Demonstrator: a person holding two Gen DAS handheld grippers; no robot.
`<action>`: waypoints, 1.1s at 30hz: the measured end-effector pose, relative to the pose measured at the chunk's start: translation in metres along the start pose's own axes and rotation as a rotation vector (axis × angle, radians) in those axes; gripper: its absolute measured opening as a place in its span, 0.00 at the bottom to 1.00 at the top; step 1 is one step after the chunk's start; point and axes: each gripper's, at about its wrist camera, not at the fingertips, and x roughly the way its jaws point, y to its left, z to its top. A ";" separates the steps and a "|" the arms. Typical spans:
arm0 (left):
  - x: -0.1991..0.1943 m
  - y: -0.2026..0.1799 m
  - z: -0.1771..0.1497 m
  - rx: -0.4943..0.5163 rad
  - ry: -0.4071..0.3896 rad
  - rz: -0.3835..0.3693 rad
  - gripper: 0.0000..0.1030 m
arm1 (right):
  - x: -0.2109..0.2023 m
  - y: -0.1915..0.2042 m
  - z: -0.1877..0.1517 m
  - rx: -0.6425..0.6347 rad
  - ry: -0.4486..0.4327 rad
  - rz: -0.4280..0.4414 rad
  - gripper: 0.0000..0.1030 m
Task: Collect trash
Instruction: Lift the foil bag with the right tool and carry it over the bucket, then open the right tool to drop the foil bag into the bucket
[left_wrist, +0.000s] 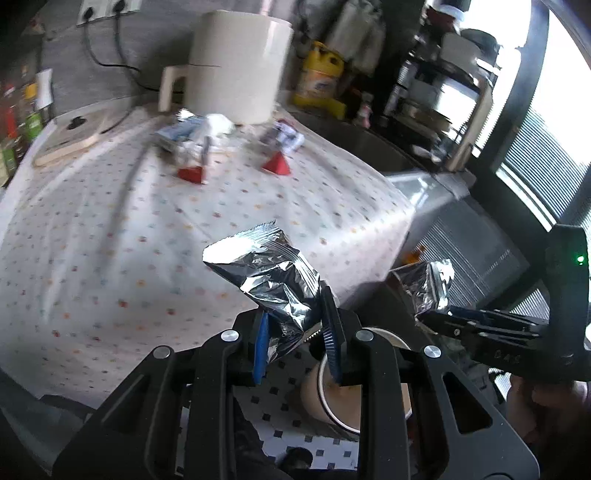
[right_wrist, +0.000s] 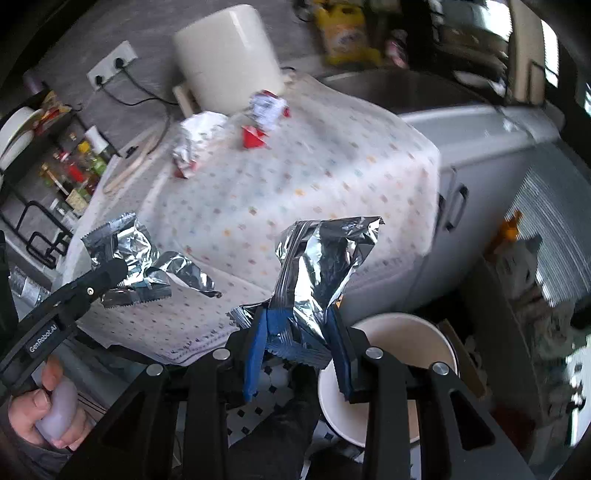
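Observation:
My left gripper is shut on a crumpled silver foil wrapper, held just past the near edge of the dotted tablecloth. In the right wrist view my right gripper is shut on a second foil wrapper. Each view shows the other tool: the right gripper with its wrapper, the left gripper with its wrapper. A white paper tub stands open on the floor under both grippers, its wall seen below the left pads. More trash lies far back on the cloth: red scraps and crumpled wrappers.
A white appliance stands at the back of the table, a wooden board to its left and a sink to its right. A grey cabinet is beside the table. A hand grips the left tool's handle.

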 end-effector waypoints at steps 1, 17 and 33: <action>0.002 -0.003 -0.001 0.003 0.004 -0.005 0.25 | 0.001 -0.004 -0.003 0.006 0.004 -0.006 0.32; 0.050 -0.066 -0.017 0.107 0.133 -0.111 0.24 | -0.001 -0.078 -0.035 0.177 0.035 -0.083 0.62; 0.073 -0.122 -0.027 0.166 0.194 -0.280 0.70 | -0.047 -0.143 -0.063 0.362 -0.045 -0.200 0.67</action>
